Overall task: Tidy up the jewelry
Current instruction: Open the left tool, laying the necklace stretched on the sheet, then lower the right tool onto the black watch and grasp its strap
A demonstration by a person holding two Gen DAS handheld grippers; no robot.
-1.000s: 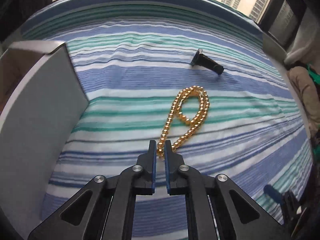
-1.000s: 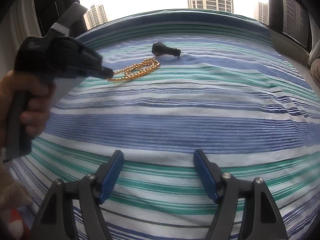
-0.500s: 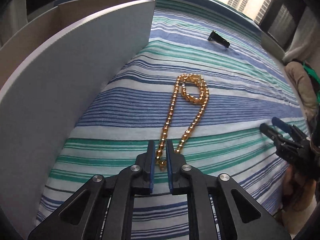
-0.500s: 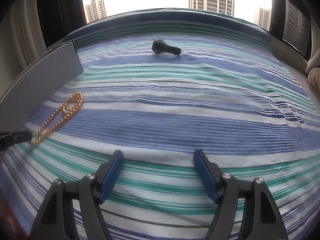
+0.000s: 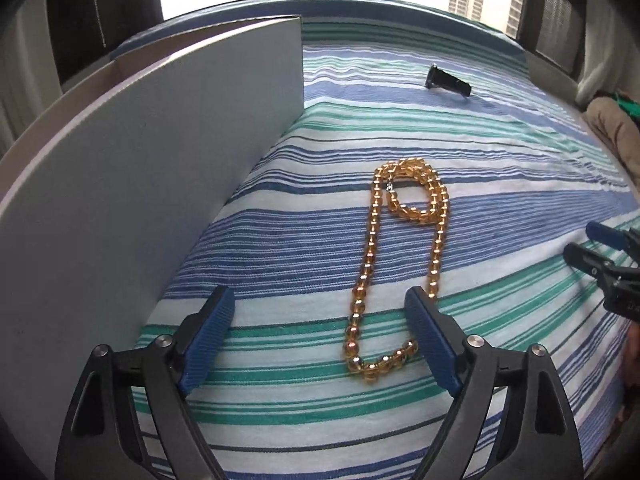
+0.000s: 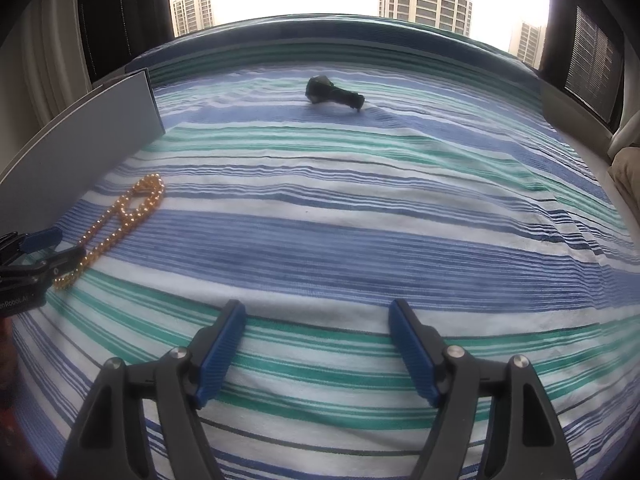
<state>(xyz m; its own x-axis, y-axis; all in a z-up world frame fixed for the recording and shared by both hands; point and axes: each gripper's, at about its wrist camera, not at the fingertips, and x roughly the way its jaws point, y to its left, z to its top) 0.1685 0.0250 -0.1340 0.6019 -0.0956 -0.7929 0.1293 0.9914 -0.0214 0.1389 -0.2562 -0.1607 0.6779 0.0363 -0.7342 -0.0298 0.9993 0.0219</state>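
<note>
A string of amber beads [image 5: 370,258] lies stretched out on the striped cloth [image 5: 500,184], its far end doubled into a small loop. My left gripper [image 5: 318,306] hangs over the near end with its jaws opening wide; the beads lie loose between the blue pads [image 5: 428,332] and neither pad presses on them. In the right wrist view the same beads [image 6: 120,216] show at the left beside the left gripper [image 6: 44,246]. My right gripper [image 6: 316,328] stands open above bare cloth, holding nothing.
A grey cardboard box wall [image 5: 160,168] rises along the left, close to the beads. A small black object [image 5: 447,80] lies far back on the cloth [image 6: 440,240]. A beige bundle [image 5: 616,132] sits at the right edge. Windows with tower blocks are behind.
The left gripper dragged the beads toward the box, then its jaws spread and let go of the near end. The right gripper has stayed where it was.
</note>
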